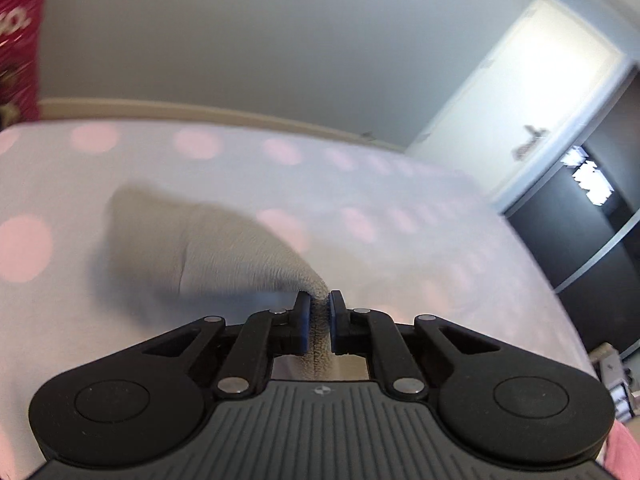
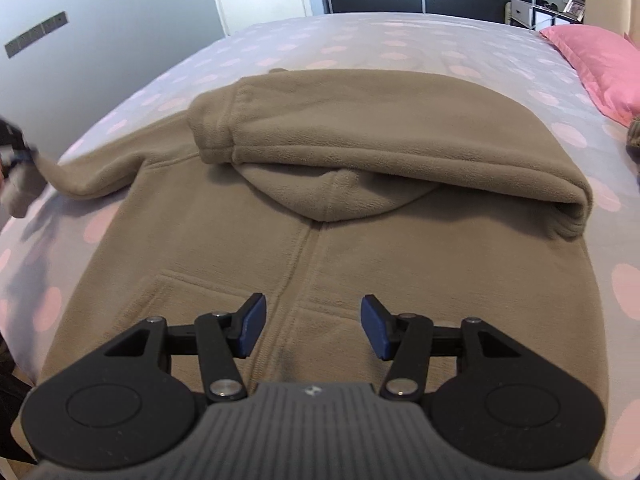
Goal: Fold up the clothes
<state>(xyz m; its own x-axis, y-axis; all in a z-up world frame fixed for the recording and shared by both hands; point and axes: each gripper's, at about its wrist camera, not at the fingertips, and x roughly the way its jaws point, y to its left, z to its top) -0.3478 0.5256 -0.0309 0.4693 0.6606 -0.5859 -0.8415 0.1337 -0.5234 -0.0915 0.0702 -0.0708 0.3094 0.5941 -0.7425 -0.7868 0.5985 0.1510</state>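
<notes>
Right wrist view has the right gripper (image 2: pixel 313 326) hovering with its blue-padded jaws spread wide and holding nothing, above the front seam of a tan fleece hoodie (image 2: pixel 224 232) that lies flat on a bedspread (image 2: pixel 400 36) of pale grey with pink dots. One sleeve (image 2: pixel 400 136) is folded across the chest from 3 o'clock over to 10 o'clock, its cuff covering part of the hood (image 2: pixel 336 192). The other sleeve (image 2: pixel 100 176) stretches out toward 9 o'clock, lifted off the cover, its end going to the left gripper (image 2: pixel 16 152) at the frame's edge. Bare bedspread lies open beyond the hoodie at 12 o'clock and along 9 o'clock; a pink pillow (image 2: pixel 600 64) crowds the 2 o'clock corner.

Left wrist view alone shows the grip: the left gripper (image 1: pixel 319 322) has its jaws pinched closed on the fleece sleeve (image 1: pixel 224 252), which trails away toward 10 o'clock above the dotted bedspread (image 1: pixel 400 216). This picture is blurred. It also shows the bed's far edge at 12 o'clock against a grey wall (image 1: pixel 240 40), and a white door (image 1: pixel 540 92) at 2 o'clock.
</notes>
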